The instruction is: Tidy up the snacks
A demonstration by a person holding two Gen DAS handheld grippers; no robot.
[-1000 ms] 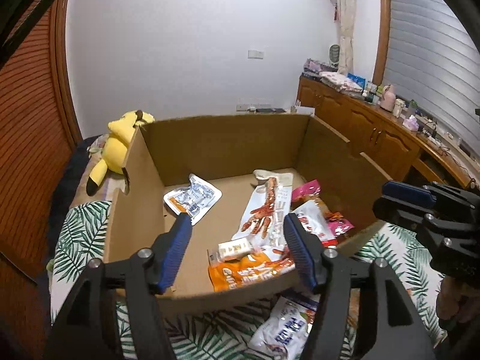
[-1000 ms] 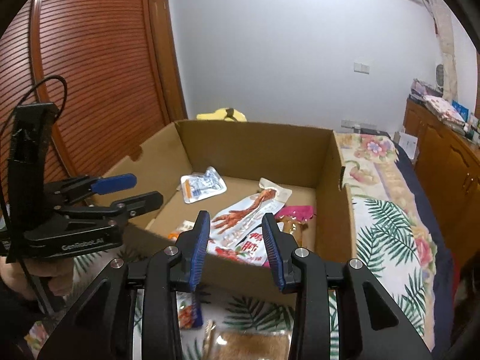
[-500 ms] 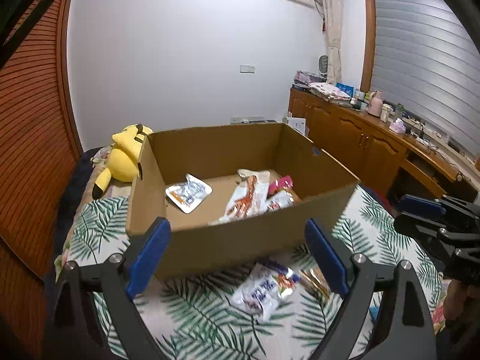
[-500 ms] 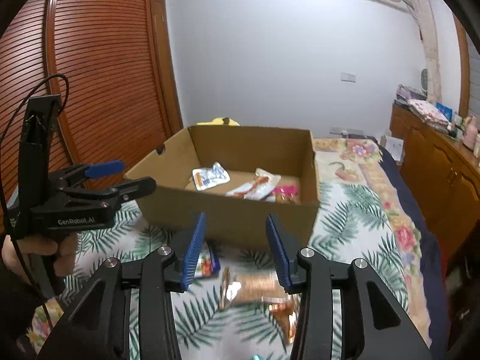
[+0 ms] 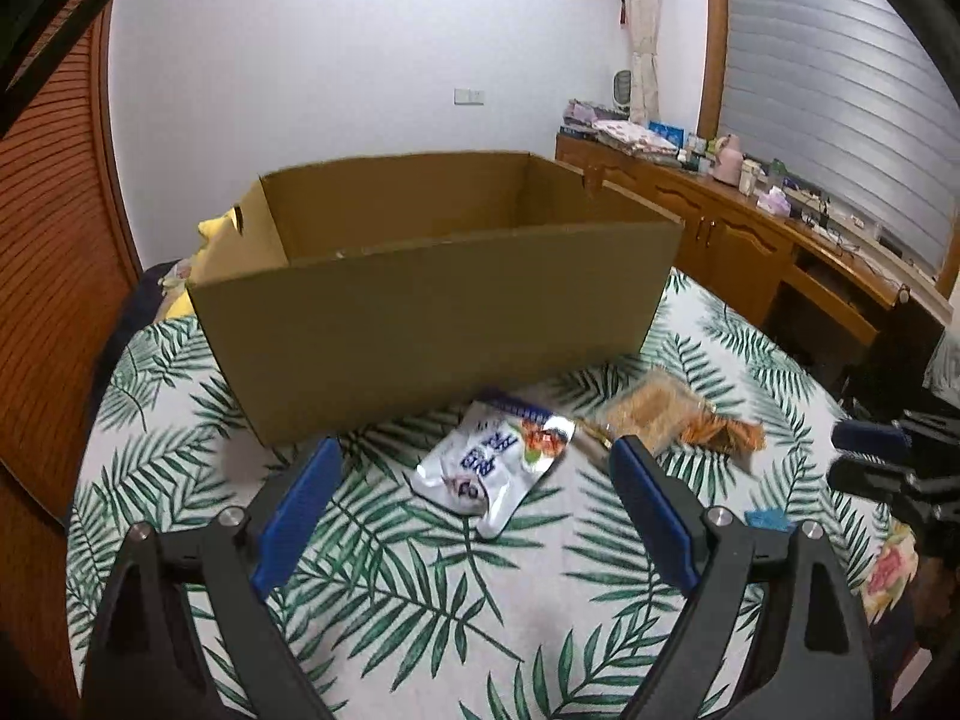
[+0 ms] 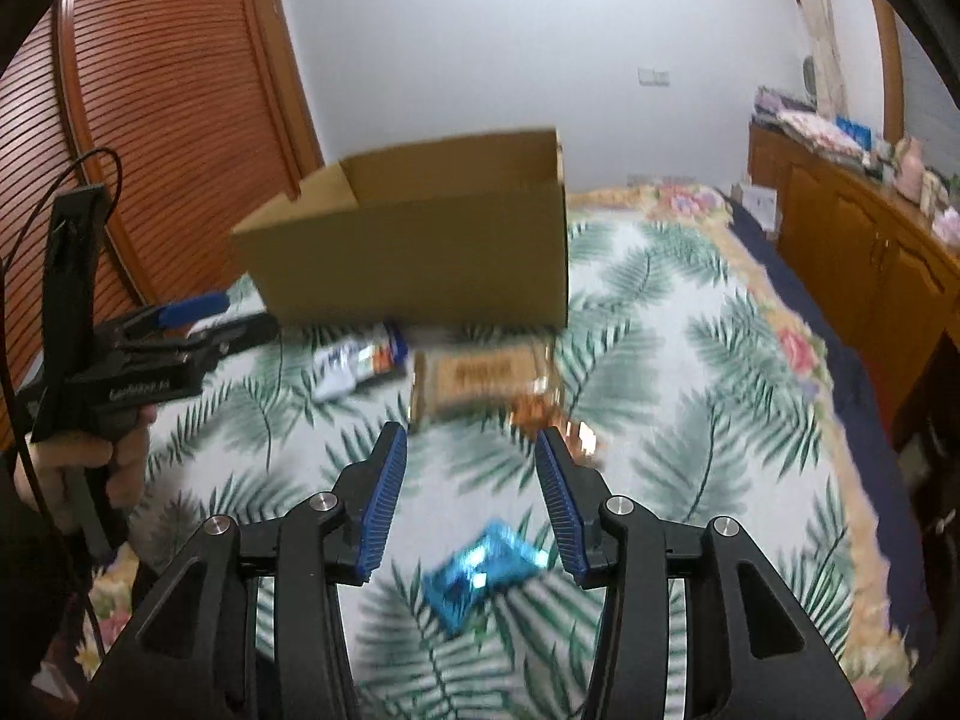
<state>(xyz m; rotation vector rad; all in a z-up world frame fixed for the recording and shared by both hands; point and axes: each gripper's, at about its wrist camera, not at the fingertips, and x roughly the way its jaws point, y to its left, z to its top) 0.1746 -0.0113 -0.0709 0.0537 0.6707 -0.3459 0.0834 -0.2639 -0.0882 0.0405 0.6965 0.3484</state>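
While carton (image 5: 432, 330) fronts — packets (image 5: 498, 468) lie before it

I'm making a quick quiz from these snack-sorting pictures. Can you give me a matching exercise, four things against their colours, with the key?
Things:
1. cardboard box
2. small wrapper nearest the right gripper
3. pouch in front of the left gripper
4. wide packet by the box

Colours:
A. silver-white
B. shiny blue
C. plain brown
D. tan

Pairs: 1-C, 2-B, 3-A, 4-D
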